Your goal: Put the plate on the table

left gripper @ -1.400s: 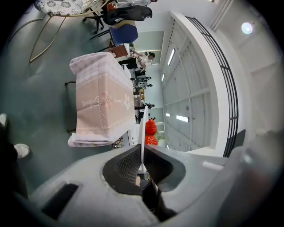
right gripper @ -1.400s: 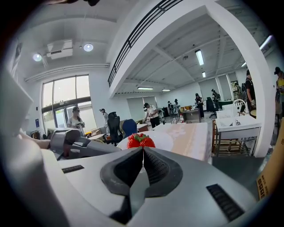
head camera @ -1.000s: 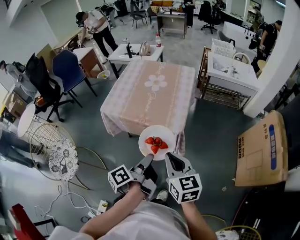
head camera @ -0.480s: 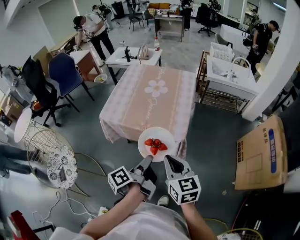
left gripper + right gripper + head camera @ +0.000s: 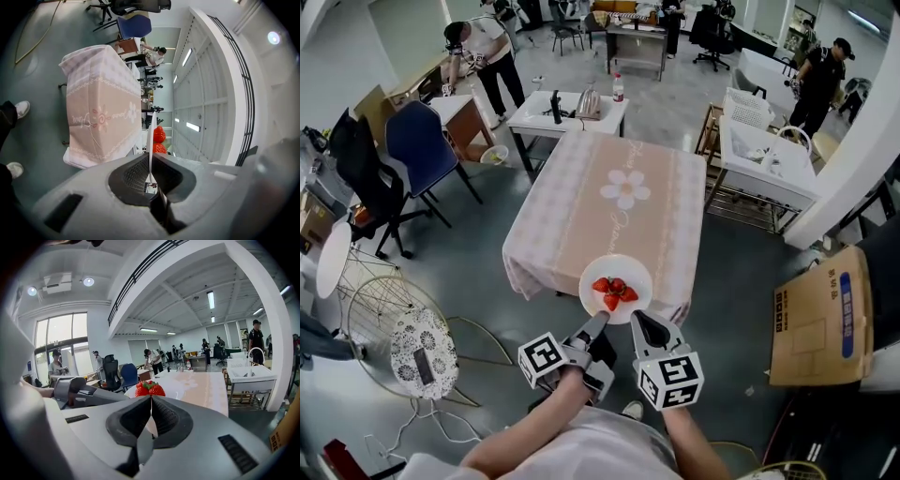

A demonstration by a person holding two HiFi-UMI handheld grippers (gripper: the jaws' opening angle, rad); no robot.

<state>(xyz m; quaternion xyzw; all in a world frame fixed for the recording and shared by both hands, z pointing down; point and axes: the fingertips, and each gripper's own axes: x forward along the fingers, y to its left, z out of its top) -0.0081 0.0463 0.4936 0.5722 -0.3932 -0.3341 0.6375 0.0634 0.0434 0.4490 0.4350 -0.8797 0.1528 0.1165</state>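
Observation:
A white plate (image 5: 616,279) carrying red strawberries (image 5: 612,291) is held level at the near edge of the table (image 5: 609,202), which wears a pink cloth with a flower print. My left gripper (image 5: 596,322) is shut on the plate's near rim from the left. My right gripper (image 5: 637,323) is shut on the same rim from the right. In the left gripper view the plate (image 5: 152,133) stands edge-on between the shut jaws of my left gripper (image 5: 150,174), strawberries (image 5: 159,135) beside it. In the right gripper view the strawberries (image 5: 149,389) sit just beyond my right gripper (image 5: 151,403).
A flattened cardboard box (image 5: 825,305) lies on the floor at right. A white sink unit (image 5: 764,150) stands right of the table and a small white desk (image 5: 567,108) behind it. A blue chair (image 5: 417,141) and a round wire stand (image 5: 417,342) are at left. People stand further back.
Both grippers have carried the plate forward to the table. The table's near edge has come closer and now lies under the plate.

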